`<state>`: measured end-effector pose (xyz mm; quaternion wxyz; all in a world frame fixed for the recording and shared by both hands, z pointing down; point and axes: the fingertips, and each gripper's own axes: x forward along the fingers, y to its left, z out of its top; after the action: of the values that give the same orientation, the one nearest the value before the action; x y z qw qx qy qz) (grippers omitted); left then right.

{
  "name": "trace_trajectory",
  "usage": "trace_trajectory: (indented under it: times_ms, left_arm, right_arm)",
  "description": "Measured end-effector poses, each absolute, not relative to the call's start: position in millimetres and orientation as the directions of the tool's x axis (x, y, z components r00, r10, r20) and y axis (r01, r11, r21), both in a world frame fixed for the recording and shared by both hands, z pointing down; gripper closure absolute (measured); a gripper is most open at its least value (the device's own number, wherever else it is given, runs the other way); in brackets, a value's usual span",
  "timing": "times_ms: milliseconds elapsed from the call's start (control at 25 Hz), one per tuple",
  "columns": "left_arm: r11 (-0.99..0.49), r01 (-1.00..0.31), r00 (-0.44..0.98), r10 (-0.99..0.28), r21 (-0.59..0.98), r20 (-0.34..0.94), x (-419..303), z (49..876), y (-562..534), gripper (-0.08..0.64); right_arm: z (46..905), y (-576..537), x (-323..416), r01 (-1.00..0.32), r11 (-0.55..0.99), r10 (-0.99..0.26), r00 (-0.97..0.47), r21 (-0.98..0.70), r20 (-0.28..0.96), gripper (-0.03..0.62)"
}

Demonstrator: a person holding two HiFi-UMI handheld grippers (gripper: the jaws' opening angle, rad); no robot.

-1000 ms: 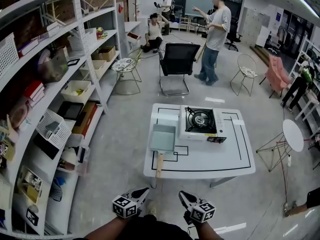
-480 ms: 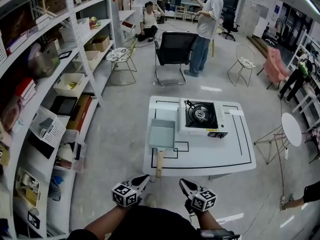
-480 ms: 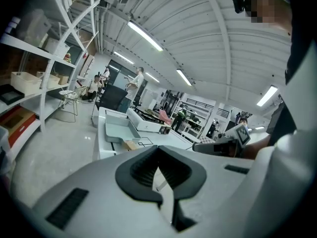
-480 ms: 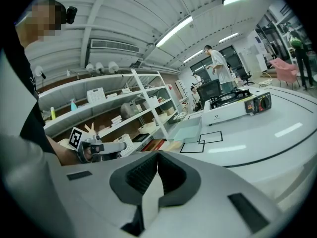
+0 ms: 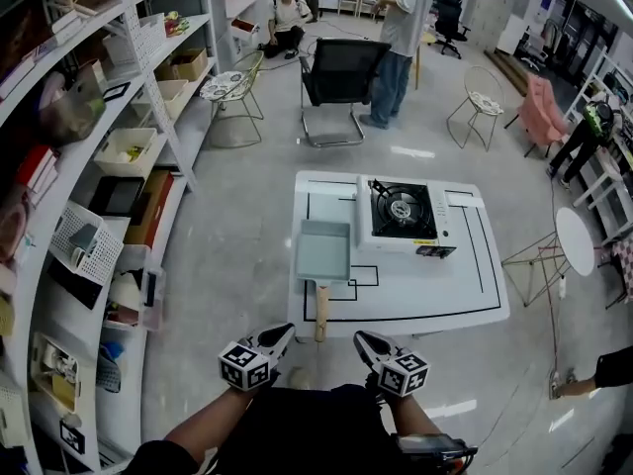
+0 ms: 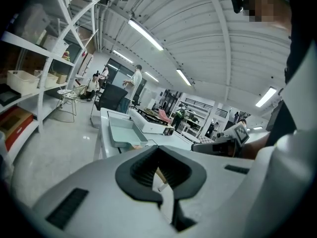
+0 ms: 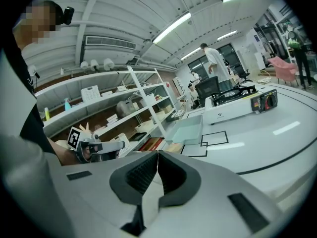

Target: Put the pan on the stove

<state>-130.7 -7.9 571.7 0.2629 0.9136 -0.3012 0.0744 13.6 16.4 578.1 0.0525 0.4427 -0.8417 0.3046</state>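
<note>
A square pale-green pan (image 5: pixel 323 248) with a wooden handle (image 5: pixel 320 311) lies on the left part of the white table (image 5: pixel 435 300); its handle points toward me. The white portable stove (image 5: pixel 404 214) with a black burner stands to the pan's right. My left gripper (image 5: pixel 279 332) and right gripper (image 5: pixel 362 340) hang side by side short of the table's near edge, both shut and empty. In the left gripper view the pan (image 6: pixel 122 132) lies ahead, beyond the left gripper (image 6: pixel 157 148). In the right gripper view the right gripper (image 7: pixel 157 153) points at the pan (image 7: pixel 187 129) and stove (image 7: pixel 237 104).
White shelving (image 5: pixel 89 166) packed with boxes and bins runs along the left. Beyond the table stand a black office chair (image 5: pixel 342 77), wire chairs and several people (image 5: pixel 401 28). A small round white side table (image 5: pixel 575 241) stands to the right. Black lines mark the tabletop.
The head view has moved closer to the table and tilted further down. Both grippers have stayed shut and low in front of me.
</note>
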Motion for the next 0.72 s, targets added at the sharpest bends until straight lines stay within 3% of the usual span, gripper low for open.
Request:
trace_trajectory:
  times_ms: [720]
  left_arm:
    - [-0.624, -0.637, 0.770, -0.547, 0.453, 0.329, -135.0, 578.1, -26.5, 0.551]
  right_arm:
    - [592.3, -28.9, -10.1, -0.718, 0.420, -0.609, -0.677, -0.555, 0.414, 0.565]
